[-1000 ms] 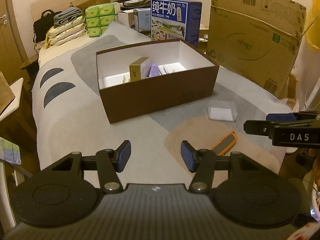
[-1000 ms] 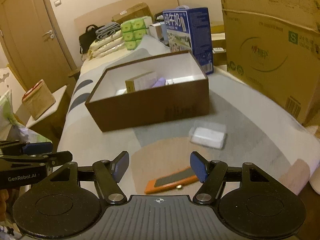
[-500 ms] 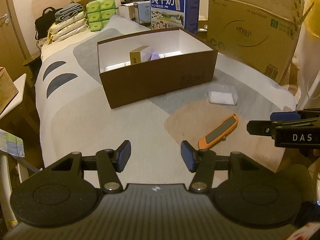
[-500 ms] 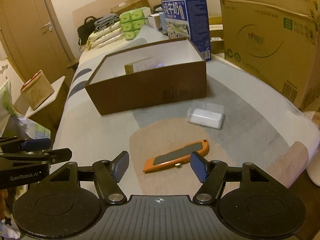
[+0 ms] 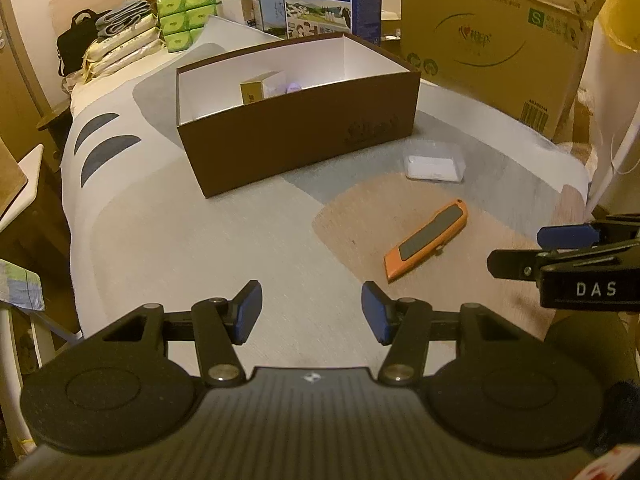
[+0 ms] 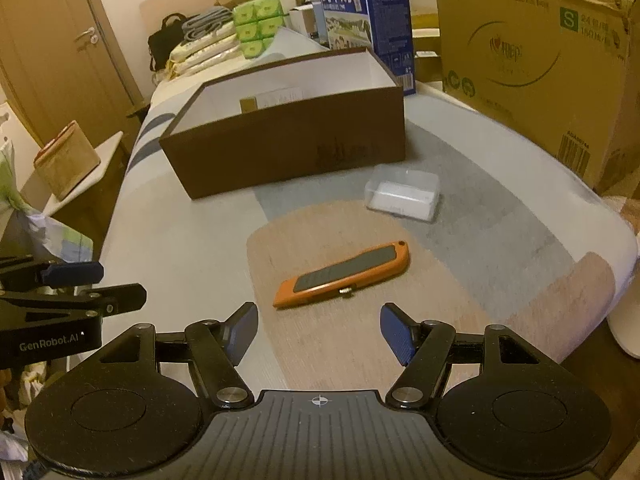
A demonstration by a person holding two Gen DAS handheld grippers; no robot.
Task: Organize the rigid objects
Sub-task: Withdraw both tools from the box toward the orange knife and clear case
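1. Left wrist view: the left tongs point(image 5: 312, 312) hang with their blue pads apart and nothing between them, low over the patterned tabletop point(image 5: 160, 240). The orange utility knife point(image 5: 427, 245) lies flat at about 1 o'clock from them, near but untouched. The clear plastic case point(image 5: 434, 162) sits further out at 1 o'clock, just beside the near right corner of the brown box point(image 5: 296, 136). The box stands at 12 o'clock, open-topped; inside it a small yellow carton point(image 5: 260, 87) stands upright, with something purple point(image 5: 294, 87) next to it, too hidden by the wall to name. The right tongs point(image 5: 560, 248) show at 3 o'clock from the side.

2. Right wrist view: the right tongs point(image 6: 318, 330) are spread and empty, with the knife point(image 6: 342, 275) straight ahead at 12 o'clock and just beyond the pads. The case point(image 6: 402, 194) lies past it at 1 o'clock, apart from the knife. The box point(image 6: 288, 140) fills 11 to 12 o'clock; only the carton top point(image 6: 248, 104) and what may be a pale carton behind it peek over the wall.

3. Judged step: an approach to pick up a loose item, most likely the knife with the right tongs. The next move calls for lowering the pads astride the handle's narrow width, closing, then carrying it over the box wall.
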